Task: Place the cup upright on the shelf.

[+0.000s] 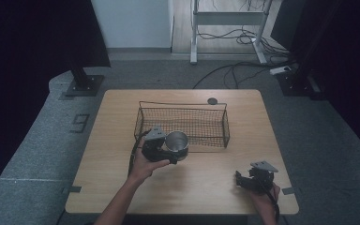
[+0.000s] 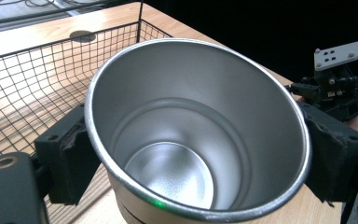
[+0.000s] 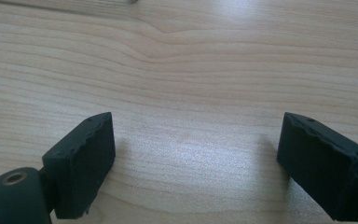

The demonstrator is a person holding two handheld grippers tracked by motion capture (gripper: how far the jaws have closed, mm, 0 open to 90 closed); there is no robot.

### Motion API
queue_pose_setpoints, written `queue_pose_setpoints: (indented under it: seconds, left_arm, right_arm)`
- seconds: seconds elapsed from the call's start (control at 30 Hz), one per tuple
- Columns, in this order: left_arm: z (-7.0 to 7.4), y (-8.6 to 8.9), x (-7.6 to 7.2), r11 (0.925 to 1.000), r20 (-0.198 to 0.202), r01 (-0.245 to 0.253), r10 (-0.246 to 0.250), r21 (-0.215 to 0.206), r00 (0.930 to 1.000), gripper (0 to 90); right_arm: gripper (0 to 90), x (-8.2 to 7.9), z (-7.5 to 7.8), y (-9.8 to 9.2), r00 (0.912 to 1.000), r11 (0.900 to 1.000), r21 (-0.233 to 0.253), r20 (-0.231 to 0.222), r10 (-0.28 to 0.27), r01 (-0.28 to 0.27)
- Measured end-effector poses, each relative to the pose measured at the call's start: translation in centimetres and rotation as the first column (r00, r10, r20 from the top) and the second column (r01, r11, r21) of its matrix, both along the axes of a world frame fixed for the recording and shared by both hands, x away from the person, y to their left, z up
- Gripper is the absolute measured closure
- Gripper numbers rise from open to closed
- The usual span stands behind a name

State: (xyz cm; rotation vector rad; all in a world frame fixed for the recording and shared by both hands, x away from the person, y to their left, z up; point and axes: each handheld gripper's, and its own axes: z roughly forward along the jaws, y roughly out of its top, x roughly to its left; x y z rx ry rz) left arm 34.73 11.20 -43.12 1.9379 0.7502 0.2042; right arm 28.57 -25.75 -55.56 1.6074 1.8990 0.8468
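A shiny steel cup [image 1: 177, 144] is held just in front of the wire basket [image 1: 183, 123], near its front left corner. My left gripper [image 1: 161, 151] is shut on the cup, one jaw on each side of its wall. In the left gripper view the cup [image 2: 191, 135] is empty and its mouth faces the camera, with the basket [image 2: 37, 79] behind it. My right gripper [image 1: 246, 179] rests near the table's front right, open. In the right gripper view the right gripper [image 3: 196, 158] has wide-apart jaws over bare wood.
The light wooden table [image 1: 206, 173] has a small dark round disc [image 1: 212, 101] at its far edge behind the basket. Beyond the table are grey carpet, cables and a desk frame [image 1: 229, 28]. Black stands flank the table.
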Motion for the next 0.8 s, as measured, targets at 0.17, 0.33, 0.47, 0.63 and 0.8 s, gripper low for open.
queue_pose_setpoints:
  seconds: [0.17, 0.33, 0.47, 0.63, 0.8]
  left_arm:
    - [0.0, 0.2, 0.5, 0.9999, 0.001, -0.012, 0.012, 0.001, 0.9999, 11.6]
    - [0.3, 0.3, 0.8, 0.9999, 0.005, -0.015, 0.015, 0.000, 0.9999, 11.6]
    - [0.6, 0.3, 0.9, 0.9998, 0.013, -0.019, 0.019, 0.002, 0.9997, 11.6]
    - [0.9, 0.4, 1.2, 0.9997, 0.014, -0.024, 0.024, 0.002, 0.9996, 11.6]
    - [1.4, 0.4, 1.5, 0.9997, 0.021, -0.025, 0.025, 0.003, 0.9995, 11.6]
  right_arm:
    - [11.0, 0.0, 0.0, 0.0, 1.0000, 1.000, 0.000, 0.000, 0.000, 0.000]
    - [11.0, 0.0, 0.0, 0.0, 1.0000, 1.000, 0.001, 0.000, -0.001, 0.001]
    - [11.0, 0.0, 0.0, 0.0, 1.0000, 1.000, 0.000, 0.001, 0.000, 0.000]
    - [11.0, 0.0, 0.0, 0.0, 1.0000, 1.000, 0.000, 0.001, -0.001, 0.001]
    - [11.0, 0.0, 0.0, 0.0, 1.0000, 1.000, 0.000, 0.001, -0.001, 0.001]
